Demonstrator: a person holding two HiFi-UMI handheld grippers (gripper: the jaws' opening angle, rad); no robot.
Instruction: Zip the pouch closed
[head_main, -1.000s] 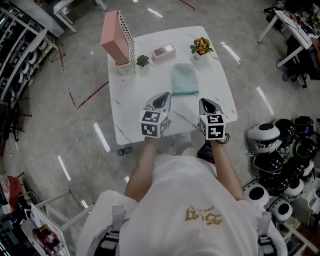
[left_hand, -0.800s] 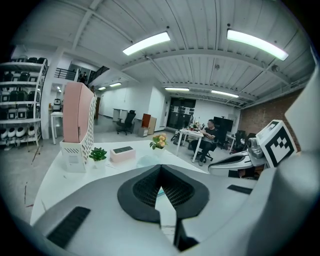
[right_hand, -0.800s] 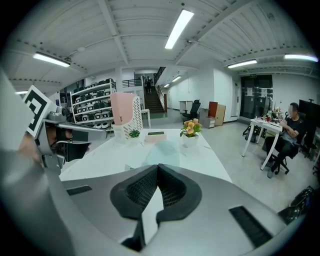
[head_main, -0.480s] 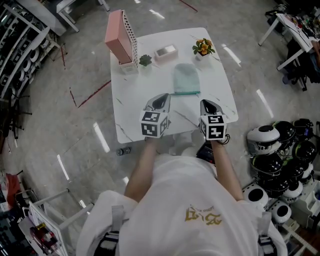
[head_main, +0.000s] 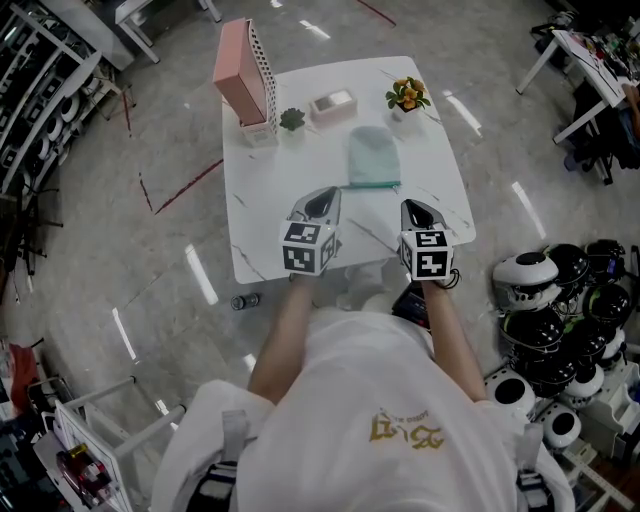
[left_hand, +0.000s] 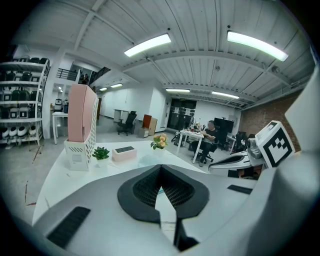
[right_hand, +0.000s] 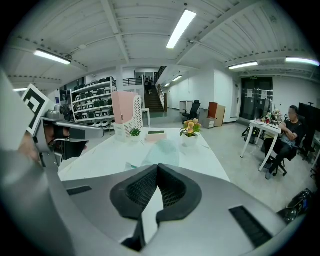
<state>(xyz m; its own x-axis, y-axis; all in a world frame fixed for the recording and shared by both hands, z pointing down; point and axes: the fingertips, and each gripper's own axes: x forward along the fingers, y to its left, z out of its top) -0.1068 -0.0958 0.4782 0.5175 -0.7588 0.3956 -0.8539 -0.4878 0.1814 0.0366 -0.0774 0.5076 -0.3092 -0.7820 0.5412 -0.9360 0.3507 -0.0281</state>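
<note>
I am holding my left tongs (head_main: 325, 196) and right tongs (head_main: 411, 207) side by side over the near part of the tabletop (head_main: 262, 206), both pressed together and pinching nothing. The pale green pouch (head_main: 373, 157) is lying flat on the tabletop beyond them, apart from both and a little closer to the right tongs, its darker edge facing me. Flowers (head_main: 405, 95), a small box (head_main: 331, 104), a little plant (head_main: 292, 120) and a pink file holder (head_main: 243, 80) are standing along the far side.
</note>
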